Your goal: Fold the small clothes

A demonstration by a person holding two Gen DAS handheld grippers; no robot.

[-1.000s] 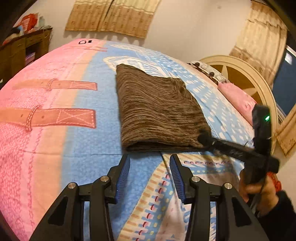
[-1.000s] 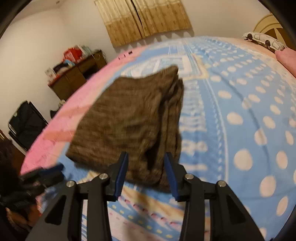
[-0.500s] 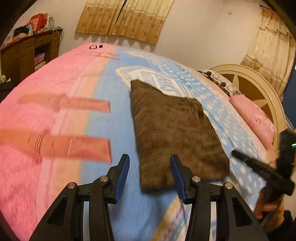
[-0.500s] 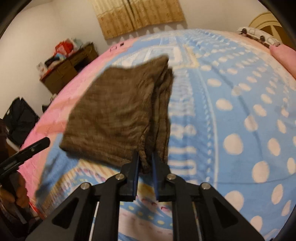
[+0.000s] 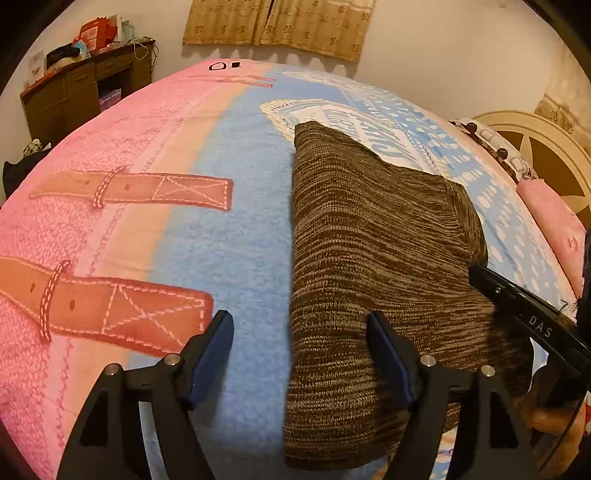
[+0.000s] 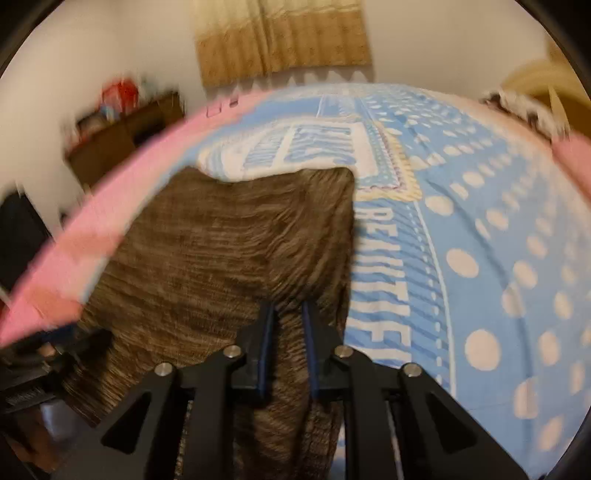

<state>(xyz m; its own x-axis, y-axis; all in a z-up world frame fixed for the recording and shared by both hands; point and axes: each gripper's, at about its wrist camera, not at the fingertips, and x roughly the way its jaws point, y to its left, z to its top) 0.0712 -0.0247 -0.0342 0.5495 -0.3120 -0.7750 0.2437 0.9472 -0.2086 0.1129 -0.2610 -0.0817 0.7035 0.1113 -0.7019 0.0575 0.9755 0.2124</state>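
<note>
Wooden desk (image 5: 85, 92): far left, beyond the bed's far left corner, against the wall, with clutter on top.
Bed cover (image 5: 166, 229): pink with printed brown belt straps on the left side, blue through the middle, blue with white dots toward the right edge; it carries everything.
Left gripper (image 5: 299, 362): jaws wide apart, holding nothing, low over the near edge of the bed; its left finger is above bare blue cover, its right finger above the near part of the garment.
Brown knit garment (image 5: 373, 266): folded into a rough rectangle, lying on the blue middle of the bed, running from the near edge toward the printed white label patch; its near right corner is lifted into the right gripper.
Right gripper (image 6: 288, 332): jaws closed together on a bunched fold at the garment's near right edge, seen in its own blurred view; in the left wrist view its black finger reaches in from the right and touches that edge.
Pink pillow (image 5: 554, 218): at the right edge of the bed, beside the cream headboard (image 5: 532, 125).
Curtains (image 5: 277, 26): tan, on the far wall.
</note>
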